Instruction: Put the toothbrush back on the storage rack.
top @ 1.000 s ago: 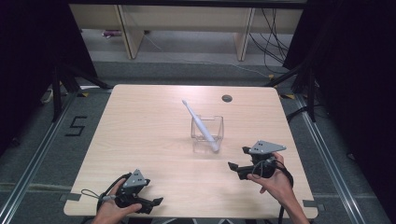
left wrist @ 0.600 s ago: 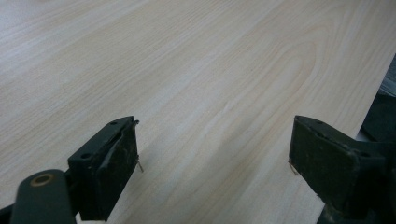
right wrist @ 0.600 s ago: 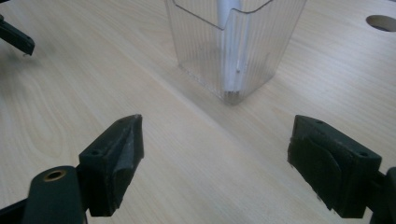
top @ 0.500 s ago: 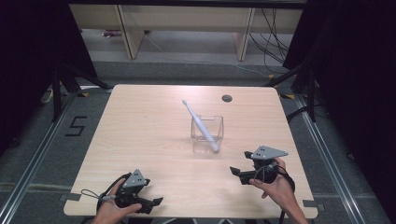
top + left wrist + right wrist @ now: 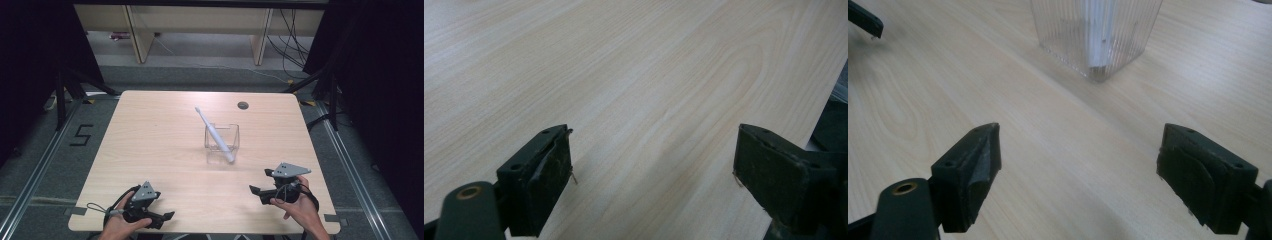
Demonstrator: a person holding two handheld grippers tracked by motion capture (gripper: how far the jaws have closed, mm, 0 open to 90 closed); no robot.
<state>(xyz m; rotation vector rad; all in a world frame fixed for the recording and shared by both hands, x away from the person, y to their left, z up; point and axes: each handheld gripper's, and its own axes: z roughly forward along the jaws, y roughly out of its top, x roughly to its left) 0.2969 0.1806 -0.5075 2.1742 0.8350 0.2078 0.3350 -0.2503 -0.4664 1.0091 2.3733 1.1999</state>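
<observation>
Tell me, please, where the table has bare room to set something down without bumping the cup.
The whole left half of the table is bare, from the far edge down to the left claw. The strip between the two claws is free too. Only the middle right is crowded: the clear cup with the white toothbrush leaning out, the right claw just in front of it.

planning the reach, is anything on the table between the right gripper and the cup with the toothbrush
Nothing visible. The right gripper, jaws open, faces the cup over bare table. The toothbrush leans inside the cup, head up and away from the gripper.
</observation>
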